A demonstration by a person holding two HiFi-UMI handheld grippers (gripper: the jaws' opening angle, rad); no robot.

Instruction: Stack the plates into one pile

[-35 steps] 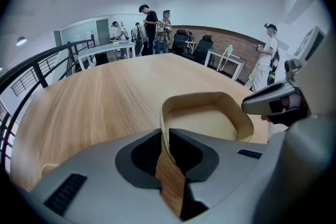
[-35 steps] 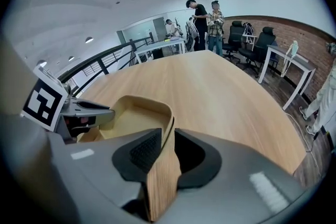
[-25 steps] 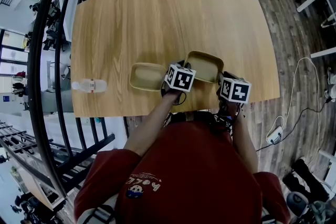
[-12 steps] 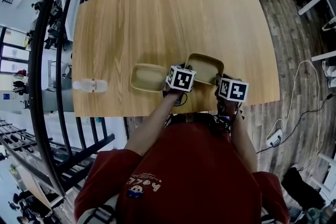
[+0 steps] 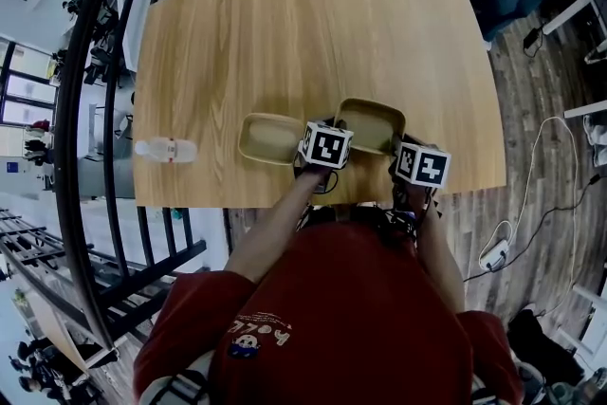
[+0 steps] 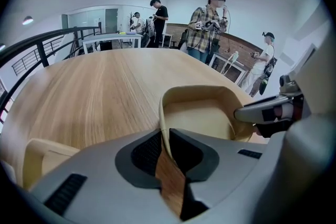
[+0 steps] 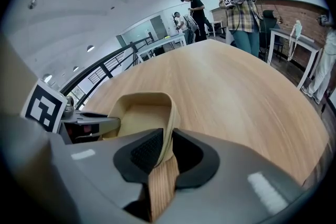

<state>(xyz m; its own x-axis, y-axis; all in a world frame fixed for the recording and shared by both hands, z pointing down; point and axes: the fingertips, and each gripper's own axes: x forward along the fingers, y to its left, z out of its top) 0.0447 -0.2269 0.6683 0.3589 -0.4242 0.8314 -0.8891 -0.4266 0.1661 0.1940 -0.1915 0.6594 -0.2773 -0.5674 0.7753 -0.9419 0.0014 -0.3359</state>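
Right gripper (image 7: 163, 152) jaws have just closed on the rim of the right plate (image 5: 372, 123), left gripper (image 6: 164, 149) pinching its opposite rim; it rests on the table (image 5: 313, 33) beside the left plate (image 5: 266, 138); likely ready to lift across

Red tee (image 5: 351, 299), grey L claw (image 6: 164, 140), R claw (image 7: 164, 150), b/w cubes (image 5: 327, 145)

Left gripper (image 6: 164, 149): grey shell, black ribbed pads (image 6: 146, 152), white cube (image 5: 327, 145) with black square markers. Between its pads, a pale tan plate (image 6: 202, 113); to its left, a second plate (image 6: 42, 157) of the same tan. Table (image 6: 94, 86): light honey wood, fine straight grain.
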